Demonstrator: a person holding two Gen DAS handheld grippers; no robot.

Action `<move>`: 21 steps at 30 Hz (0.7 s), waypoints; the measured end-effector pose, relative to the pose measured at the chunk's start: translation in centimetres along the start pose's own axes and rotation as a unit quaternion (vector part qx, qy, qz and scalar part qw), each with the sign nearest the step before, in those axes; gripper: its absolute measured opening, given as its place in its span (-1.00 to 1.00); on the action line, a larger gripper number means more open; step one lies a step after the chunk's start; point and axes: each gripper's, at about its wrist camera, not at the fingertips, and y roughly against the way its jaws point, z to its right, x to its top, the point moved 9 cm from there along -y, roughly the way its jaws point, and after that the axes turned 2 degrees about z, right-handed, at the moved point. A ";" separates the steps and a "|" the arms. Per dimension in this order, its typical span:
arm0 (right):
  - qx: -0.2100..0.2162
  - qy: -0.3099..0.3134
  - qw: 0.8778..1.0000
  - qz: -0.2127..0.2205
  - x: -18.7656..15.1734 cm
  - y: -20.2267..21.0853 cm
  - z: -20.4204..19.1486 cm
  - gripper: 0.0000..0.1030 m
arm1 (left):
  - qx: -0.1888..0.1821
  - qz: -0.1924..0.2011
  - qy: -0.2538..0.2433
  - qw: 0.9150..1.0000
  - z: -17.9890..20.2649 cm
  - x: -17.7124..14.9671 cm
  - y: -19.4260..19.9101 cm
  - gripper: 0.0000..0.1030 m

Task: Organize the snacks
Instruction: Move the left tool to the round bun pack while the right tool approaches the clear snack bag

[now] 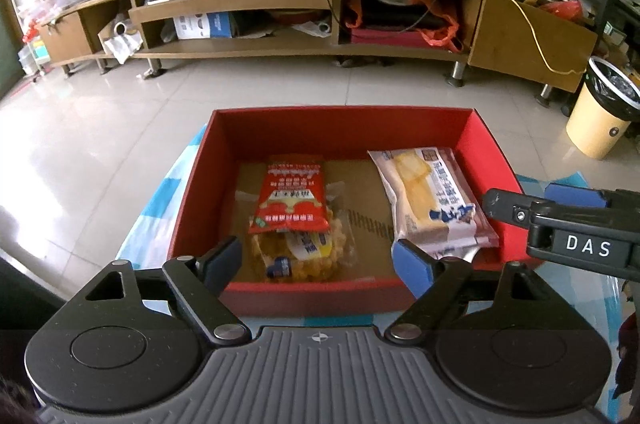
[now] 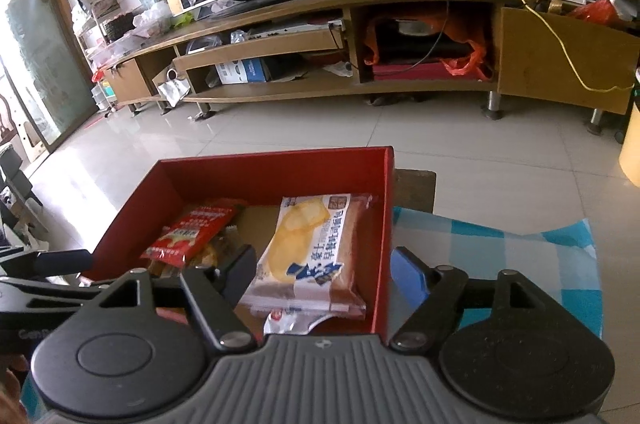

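The left gripper (image 1: 318,260) stands released, its jaws spread at 6 o'clock over the near wall of the open red cardboard box (image 1: 340,128); the right gripper (image 2: 330,274) is released too, straddling the box's right wall. Inside lie a red foil snack pouch (image 1: 294,196) over a clear packet of yellow snacks (image 1: 296,256) toward 11 o'clock and a white wrapped bread pack (image 1: 430,198) toward 1 o'clock. Beyond, at 12 o'clock, stands a long wooden television cabinet (image 1: 280,48).

Bread packet (image 2: 308,256) inside red box (image 2: 276,168)
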 end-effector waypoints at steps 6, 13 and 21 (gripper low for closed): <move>-0.003 0.004 1.000 -0.005 -1.4 1.5 0.3 0.43 | -0.006 -0.003 -0.007 1.000 0.4 -1.3 1.0 0.72; -0.001 -0.017 1.000 -0.010 -2.7 3.0 0.9 0.43 | -0.015 -0.004 -0.013 1.000 1.0 -2.3 2.0 0.75; 0.002 -0.025 1.000 -0.013 -4.0 4.6 0.7 0.44 | -0.021 -0.012 -0.015 1.000 1.1 -3.7 2.7 0.76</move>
